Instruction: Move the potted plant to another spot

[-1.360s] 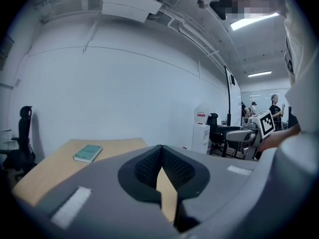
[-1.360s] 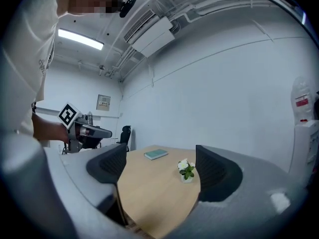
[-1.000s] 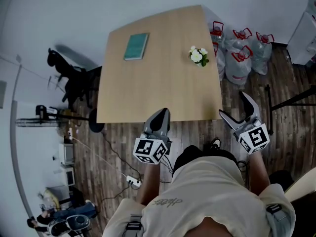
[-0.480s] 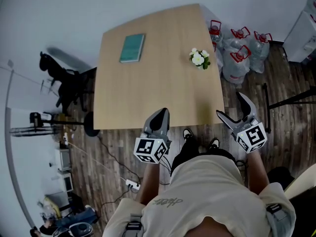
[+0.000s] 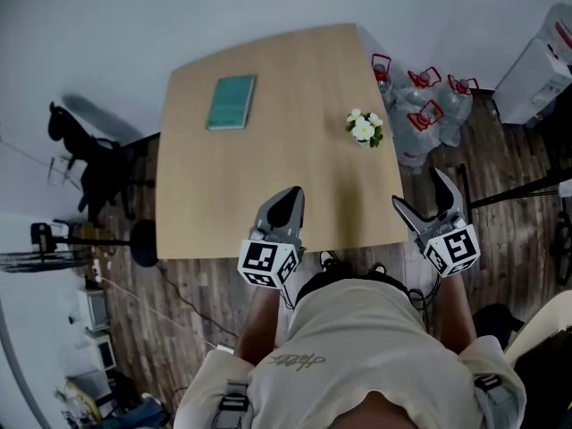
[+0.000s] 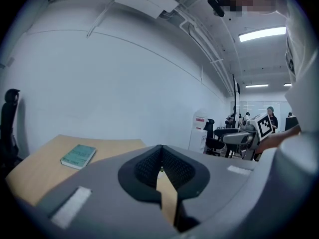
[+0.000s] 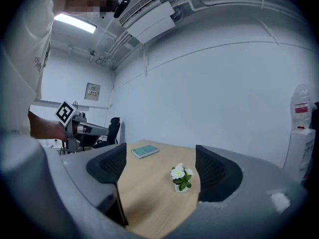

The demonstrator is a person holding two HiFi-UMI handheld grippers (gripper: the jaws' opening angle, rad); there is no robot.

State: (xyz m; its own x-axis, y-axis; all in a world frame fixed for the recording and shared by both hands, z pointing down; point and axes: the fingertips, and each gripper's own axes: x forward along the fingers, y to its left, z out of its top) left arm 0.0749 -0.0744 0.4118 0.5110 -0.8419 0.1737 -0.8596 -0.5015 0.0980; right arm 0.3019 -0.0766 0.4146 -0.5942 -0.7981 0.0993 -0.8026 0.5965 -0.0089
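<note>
Wooden table (image 5: 268, 177) lies below us. At its near edge we hold the left gripper (image 5: 288, 202), jaws pressed together on nothing, and the right gripper (image 5: 417, 189), jaws wide apart and empty. Farther on, the potted plant (image 5: 364, 128) stands upright near the table's right edge; a green book (image 5: 231, 102) lies toward its far left.

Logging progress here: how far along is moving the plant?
Nothing looks done yet: the plant stands untouched near the table's right edge. In hand: the right gripper hangs open at the near edge, aimed at the plant, empty; the left gripper is shut and empty. Left: reach, grip, lift and set it elsewhere.
</note>
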